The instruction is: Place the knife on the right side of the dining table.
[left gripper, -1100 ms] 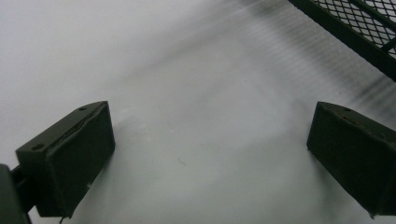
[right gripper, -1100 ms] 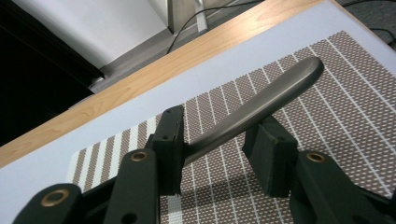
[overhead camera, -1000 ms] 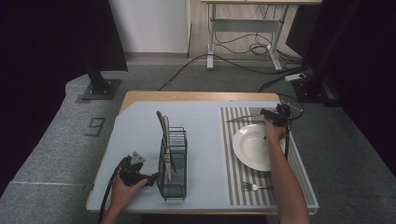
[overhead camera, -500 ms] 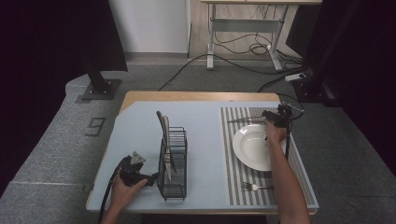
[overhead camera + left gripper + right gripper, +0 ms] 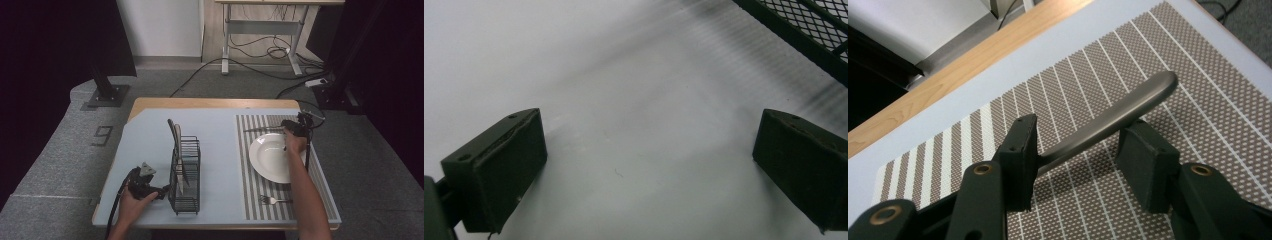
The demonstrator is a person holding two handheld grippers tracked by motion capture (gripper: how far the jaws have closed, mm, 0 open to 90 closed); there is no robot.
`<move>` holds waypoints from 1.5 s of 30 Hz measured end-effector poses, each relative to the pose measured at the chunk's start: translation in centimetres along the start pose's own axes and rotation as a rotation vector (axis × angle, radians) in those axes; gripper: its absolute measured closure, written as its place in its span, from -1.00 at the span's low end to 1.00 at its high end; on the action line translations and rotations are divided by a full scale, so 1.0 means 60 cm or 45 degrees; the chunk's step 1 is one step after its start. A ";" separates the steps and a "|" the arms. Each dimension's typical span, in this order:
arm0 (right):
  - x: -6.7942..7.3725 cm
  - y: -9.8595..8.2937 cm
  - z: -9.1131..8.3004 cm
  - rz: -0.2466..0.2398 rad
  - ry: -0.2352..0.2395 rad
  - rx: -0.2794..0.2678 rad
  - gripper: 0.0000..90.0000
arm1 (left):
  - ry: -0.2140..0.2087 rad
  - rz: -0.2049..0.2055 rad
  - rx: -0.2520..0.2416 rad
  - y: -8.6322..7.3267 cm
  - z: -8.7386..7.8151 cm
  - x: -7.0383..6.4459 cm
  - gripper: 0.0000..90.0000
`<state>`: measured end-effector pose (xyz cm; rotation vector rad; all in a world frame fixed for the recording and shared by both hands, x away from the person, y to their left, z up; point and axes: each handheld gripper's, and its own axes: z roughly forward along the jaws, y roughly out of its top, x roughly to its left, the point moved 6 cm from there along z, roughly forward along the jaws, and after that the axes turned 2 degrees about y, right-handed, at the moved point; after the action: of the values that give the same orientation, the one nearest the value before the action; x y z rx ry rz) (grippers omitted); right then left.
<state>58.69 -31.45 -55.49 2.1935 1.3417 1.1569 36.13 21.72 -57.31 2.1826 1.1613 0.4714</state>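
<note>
Step in hand, judged: pick-up of utensil (image 5: 1108, 120) from striped mat (image 5: 260, 172), beyond plate (image 5: 272, 157).
Right gripper (image 5: 1075, 152): part open, jaws astride metal handle, not clamped.
Utensil type unclear, probably knife.
Left gripper (image 5: 644, 165): wide open, empty, on counter (image 5: 145, 145) beside wire rack (image 5: 185, 175).
Next: close right gripper, lift.

grey metal utensil handle (image 5: 1108, 122): working end hidden behind a black jaw, kind of utensil unclear | black wire mesh rack (image 5: 804, 30): cut off by top and right edges, only a corner seen | pale grey table surface (image 5: 634, 75): blurred toward the top | left gripper's black jaws: cut off at the bottom edge
</note>
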 end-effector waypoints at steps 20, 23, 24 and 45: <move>0.022 0.025 -0.023 -0.168 0.041 0.047 -0.07 | 0.000 0.000 0.000 0.000 0.000 0.000 -0.99; 0.025 0.025 -0.022 -0.206 0.045 0.077 -0.07 | 0.000 0.000 0.000 0.000 0.000 0.000 -1.00; 0.027 0.026 -0.022 -0.220 0.054 0.078 -0.05 | 0.000 0.000 0.000 0.000 0.000 0.000 -1.00; 0.046 0.047 0.011 -0.359 0.126 0.236 -0.05 | 0.001 0.000 0.000 0.000 0.000 0.000 -0.99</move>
<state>61.53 -30.46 -52.84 2.0014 1.7974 1.0828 36.14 21.71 -57.31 2.1826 1.1621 0.4718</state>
